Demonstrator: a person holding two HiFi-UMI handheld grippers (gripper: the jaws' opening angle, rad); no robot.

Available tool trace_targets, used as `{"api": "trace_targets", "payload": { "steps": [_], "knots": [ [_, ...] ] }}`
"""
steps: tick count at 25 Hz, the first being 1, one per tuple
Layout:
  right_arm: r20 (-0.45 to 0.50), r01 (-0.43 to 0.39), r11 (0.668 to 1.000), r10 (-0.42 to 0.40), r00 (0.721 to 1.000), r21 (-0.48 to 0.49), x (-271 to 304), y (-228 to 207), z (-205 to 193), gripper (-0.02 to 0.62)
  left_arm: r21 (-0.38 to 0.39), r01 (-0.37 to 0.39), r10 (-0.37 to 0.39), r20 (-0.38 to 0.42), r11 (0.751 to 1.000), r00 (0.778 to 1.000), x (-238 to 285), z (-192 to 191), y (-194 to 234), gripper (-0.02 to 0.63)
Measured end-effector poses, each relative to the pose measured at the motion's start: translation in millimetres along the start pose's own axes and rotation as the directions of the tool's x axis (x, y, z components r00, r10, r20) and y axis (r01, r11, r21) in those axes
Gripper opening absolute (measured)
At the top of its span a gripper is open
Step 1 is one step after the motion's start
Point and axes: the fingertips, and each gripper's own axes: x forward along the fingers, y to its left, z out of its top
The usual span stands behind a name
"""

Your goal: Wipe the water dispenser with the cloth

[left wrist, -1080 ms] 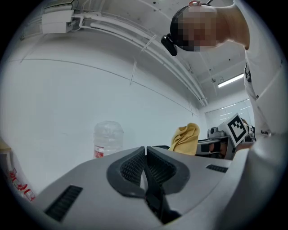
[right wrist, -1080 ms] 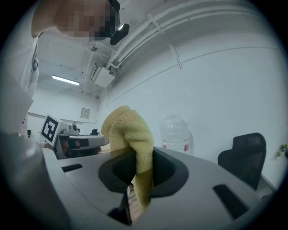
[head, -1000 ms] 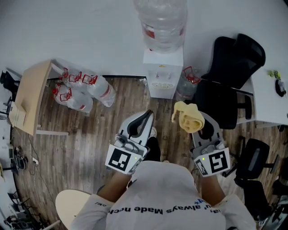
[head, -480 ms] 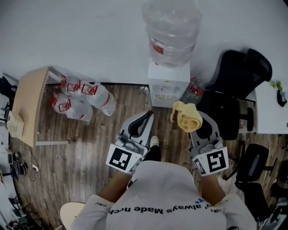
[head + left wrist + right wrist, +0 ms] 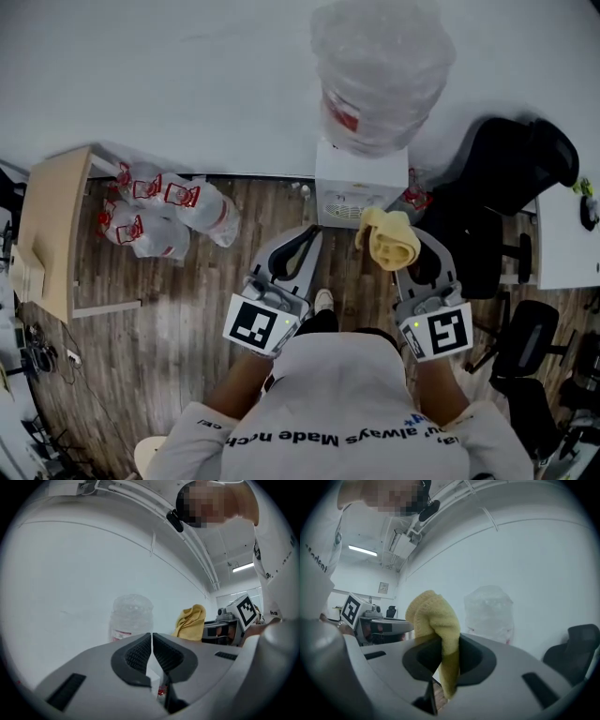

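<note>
The right gripper is clamped on the yellow cloth, which bunches up above its jaws just in front of the white water dispenser by the wall. The left gripper is pinched closed on nothing, level beside it.

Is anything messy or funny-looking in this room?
A bit. Several big water jugs lie tipped over in a heap on the floor, between the wooden table and the water dispenser. Nothing looks spilled or broken.
</note>
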Motion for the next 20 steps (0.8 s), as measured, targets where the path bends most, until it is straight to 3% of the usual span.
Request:
{"api": "trace_targets", "payload": {
  "steps": [11, 13, 20],
  "knots": [
    [-0.045, 0.044, 0.996, -0.047, 0.998, -0.072, 47, -5, -19, 0.064, -0.001, 0.025, -0.025, -0.05, 1.0, 0.998, 26, -37, 35, 0.029],
    [-0.027, 0.057, 0.993, -0.06, 0.998, -0.106, 56, -5, -18, 0.064, -0.002, 0.029, -0.029, -0.054, 1.0, 0.998, 28, -42, 38, 0.028],
    [-0.116, 0.037, 0.964, -0.07, 0.991, -0.265, 100, -10, -52, 0.064, 0.004, 0.015, -0.015, -0.086, 1.0, 0.996, 38, -64, 58, 0.028]
  ]
}}
